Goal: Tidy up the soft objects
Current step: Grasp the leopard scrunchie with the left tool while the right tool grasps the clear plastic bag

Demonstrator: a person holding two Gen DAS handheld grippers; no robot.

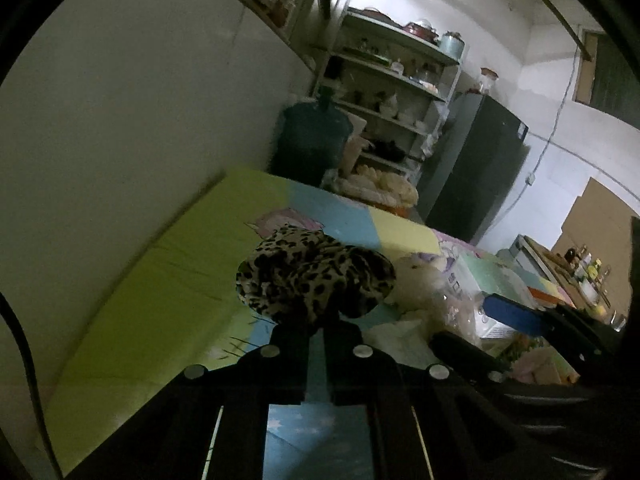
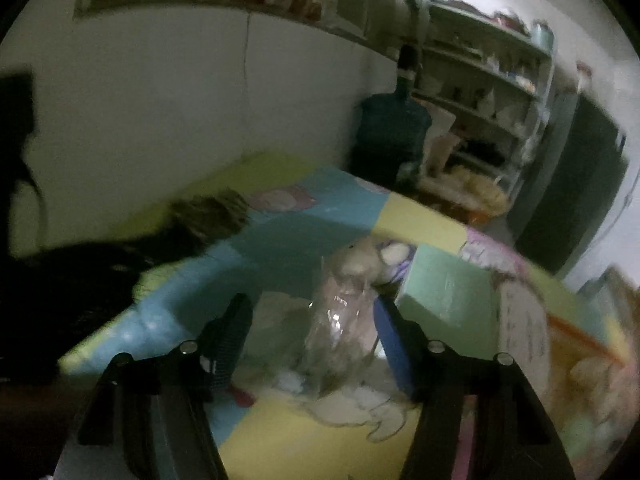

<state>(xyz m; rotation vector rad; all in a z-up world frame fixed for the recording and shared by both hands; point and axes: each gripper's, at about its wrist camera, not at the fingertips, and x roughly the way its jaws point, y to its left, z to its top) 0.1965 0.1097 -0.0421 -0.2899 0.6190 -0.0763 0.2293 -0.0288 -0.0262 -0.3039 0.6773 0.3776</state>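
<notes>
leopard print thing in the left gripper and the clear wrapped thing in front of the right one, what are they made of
Leopard print item: seemingly soft, matte woven or fleecy fabric; it bunches in loose folds where the left gripper pinches it. Clear wrap: probably thin glossy plastic film; crinkled, see-through, with bright highlights.

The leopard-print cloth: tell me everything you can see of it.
The leopard-print cloth is a soft, bunched wad of tan fabric with black spots, looking plush. The left gripper is shut on its lower edge and holds it over the bed. From the right wrist it shows only as a blurred patch.
</notes>
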